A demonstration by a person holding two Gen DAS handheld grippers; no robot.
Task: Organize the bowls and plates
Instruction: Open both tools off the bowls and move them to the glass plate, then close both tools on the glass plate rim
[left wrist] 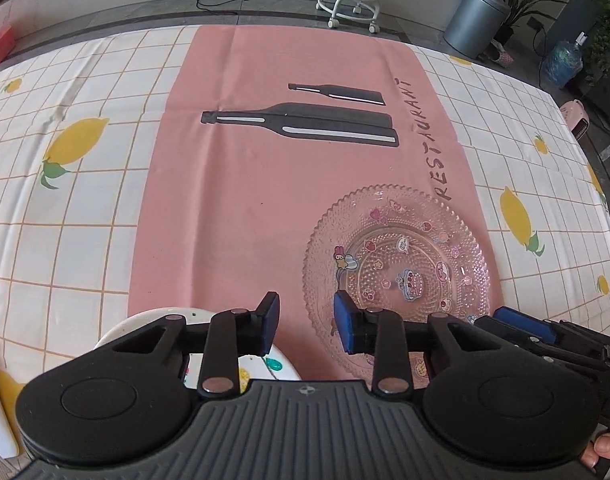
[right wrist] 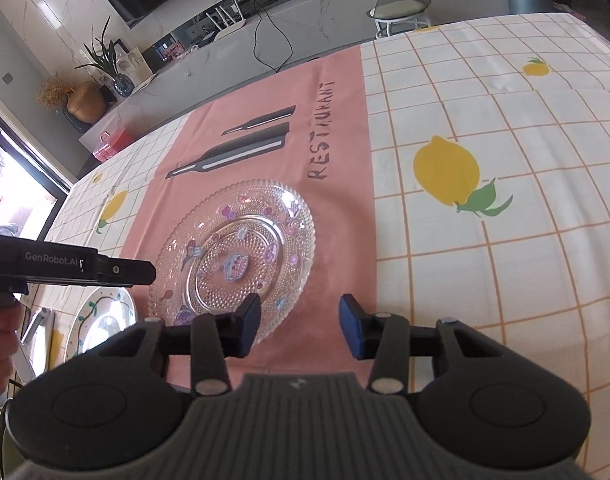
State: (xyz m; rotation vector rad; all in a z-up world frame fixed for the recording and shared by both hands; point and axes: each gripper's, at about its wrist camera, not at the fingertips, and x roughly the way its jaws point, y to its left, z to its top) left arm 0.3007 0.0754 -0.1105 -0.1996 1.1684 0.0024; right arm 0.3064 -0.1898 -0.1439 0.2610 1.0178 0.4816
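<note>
Left claw part-open, empty, right claw likewise

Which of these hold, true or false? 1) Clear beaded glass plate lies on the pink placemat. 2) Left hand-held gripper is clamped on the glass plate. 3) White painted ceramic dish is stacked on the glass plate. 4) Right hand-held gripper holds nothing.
1) True: the clear beaded glass plate lies on the pink placemat.
2) False: the left hand-held gripper has its jaws apart with nothing between them.
3) False: the white painted ceramic dish lies beside the plate, to its left.
4) True: the right hand-held gripper is open and empty.
</note>
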